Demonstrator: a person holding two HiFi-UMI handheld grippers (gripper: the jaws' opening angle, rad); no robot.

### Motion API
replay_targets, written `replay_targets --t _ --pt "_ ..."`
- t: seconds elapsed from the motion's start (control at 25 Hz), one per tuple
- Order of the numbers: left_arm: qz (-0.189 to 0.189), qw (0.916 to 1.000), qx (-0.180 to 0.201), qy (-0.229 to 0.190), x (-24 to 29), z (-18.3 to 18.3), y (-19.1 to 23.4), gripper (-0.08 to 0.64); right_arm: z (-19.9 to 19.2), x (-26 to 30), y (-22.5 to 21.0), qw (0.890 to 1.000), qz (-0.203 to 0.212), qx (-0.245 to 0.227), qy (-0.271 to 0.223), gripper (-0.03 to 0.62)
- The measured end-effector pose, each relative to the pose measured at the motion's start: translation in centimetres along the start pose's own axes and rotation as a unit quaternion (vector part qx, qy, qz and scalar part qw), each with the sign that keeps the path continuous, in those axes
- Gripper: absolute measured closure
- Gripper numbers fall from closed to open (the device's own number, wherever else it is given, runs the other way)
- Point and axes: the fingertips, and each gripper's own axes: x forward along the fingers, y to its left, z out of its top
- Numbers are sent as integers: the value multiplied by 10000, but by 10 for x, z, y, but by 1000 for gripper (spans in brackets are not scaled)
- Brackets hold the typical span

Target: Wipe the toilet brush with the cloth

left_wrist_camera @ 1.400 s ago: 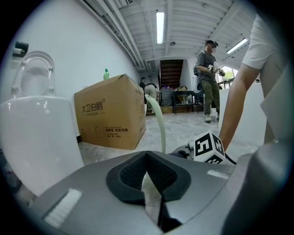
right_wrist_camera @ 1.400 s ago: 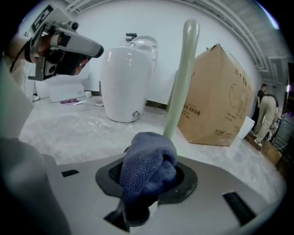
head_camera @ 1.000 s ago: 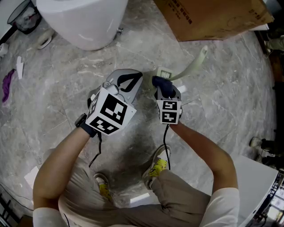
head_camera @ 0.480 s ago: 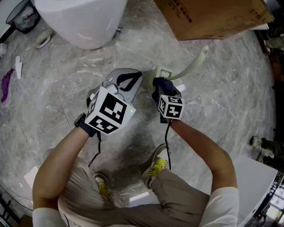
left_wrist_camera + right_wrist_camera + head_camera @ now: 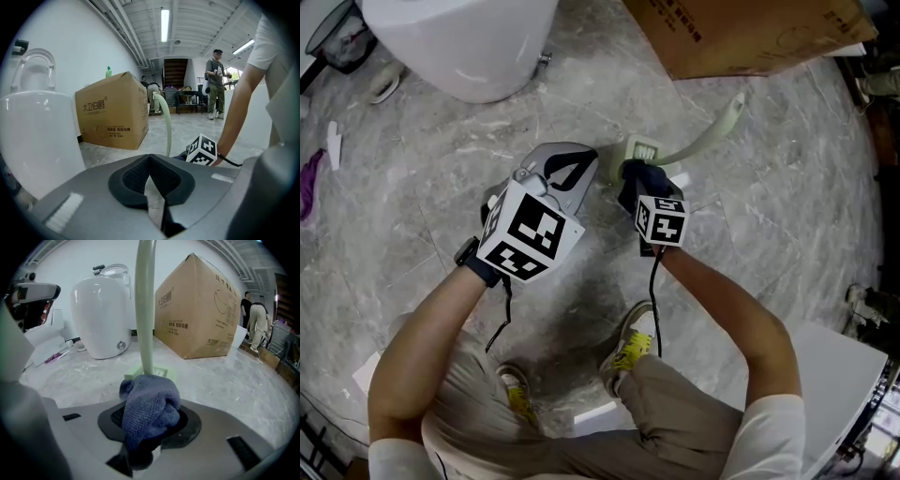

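Note:
A pale green toilet brush stands on the marble floor, its square base (image 5: 643, 150) just ahead of my grippers and its curved handle (image 5: 709, 137) leaning to the upper right. My right gripper (image 5: 637, 174) is shut on a bunched dark blue cloth (image 5: 645, 182), which lies against the foot of the handle. In the right gripper view the cloth (image 5: 151, 399) fills the jaws and the handle (image 5: 145, 310) rises straight behind it. My left gripper (image 5: 579, 161) hovers just left of the base, shut, with nothing between its pads (image 5: 164, 178). From there the handle (image 5: 165, 122) shows ahead.
A white toilet (image 5: 473, 42) stands at the upper left and a large cardboard box (image 5: 750, 33) at the upper right. The person's shoes (image 5: 630, 349) are below the grippers. A purple scrap (image 5: 309, 178) lies at the far left, a white cabinet (image 5: 848, 384) at the lower right.
My right gripper has edged forward with the cloth, closer to the brush base, and its marker cube has turned a little. The left gripper has barely moved.

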Motion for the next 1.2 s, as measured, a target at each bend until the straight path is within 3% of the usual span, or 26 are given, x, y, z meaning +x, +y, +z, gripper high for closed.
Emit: replay_targets --t 0.64,1.2 --pt "-117 9999 18 -40 3 2 -9 558 -6 -14 -22 9995 -303 25 86 460" --pt "-223 9997 22 -104 1 4 -16 558 10 -39 -45 9982 -578 -42 -177 460"
